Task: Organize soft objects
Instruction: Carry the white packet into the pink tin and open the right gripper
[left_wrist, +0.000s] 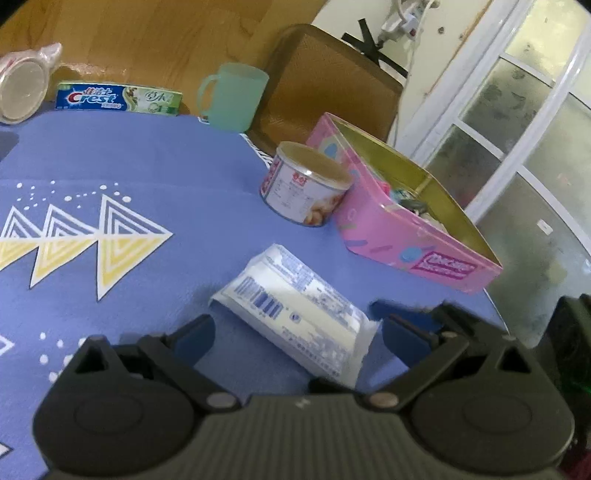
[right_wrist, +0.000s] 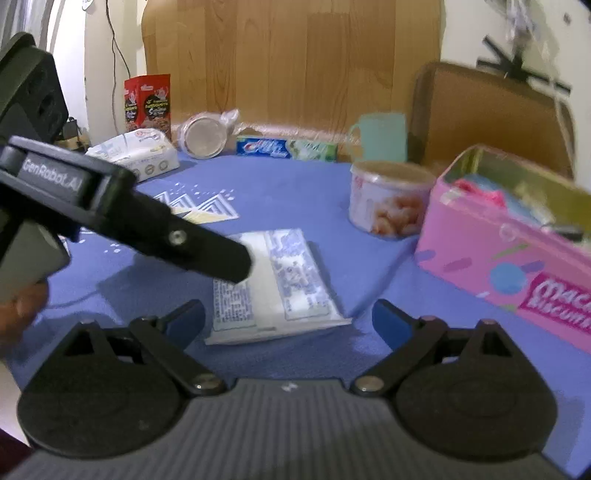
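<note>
White flat plastic tissue pack (right_wrist: 273, 284) lies on blue patterned tablecloth (left_wrist: 155, 155), between both grippers. Left gripper (left_wrist: 295, 332) jaws wide, empty. Right gripper (right_wrist: 288, 321) jaws wide, empty. Round snack tin (left_wrist: 306, 184) touching open pink biscuit tin (left_wrist: 399, 229) beyond pack. Green plastic mug (left_wrist: 232, 96), toothpaste box (left_wrist: 118, 98) further back.

"What is behind my table (left_wrist: 155, 155)?"

"A big wooden board (right_wrist: 291, 59) stands right behind it. A brown chair (left_wrist: 332, 81) is pushed up to the table's far corner."

"And past the chair?"

"A pale wall (left_wrist: 436, 55) with a white power strip (left_wrist: 402, 18) hanging on it. Next to that is a white door with cloudy glass panes (left_wrist: 517, 122)."

"What covers my table?"

"A blue cloth with white and yellow triangles."
</note>
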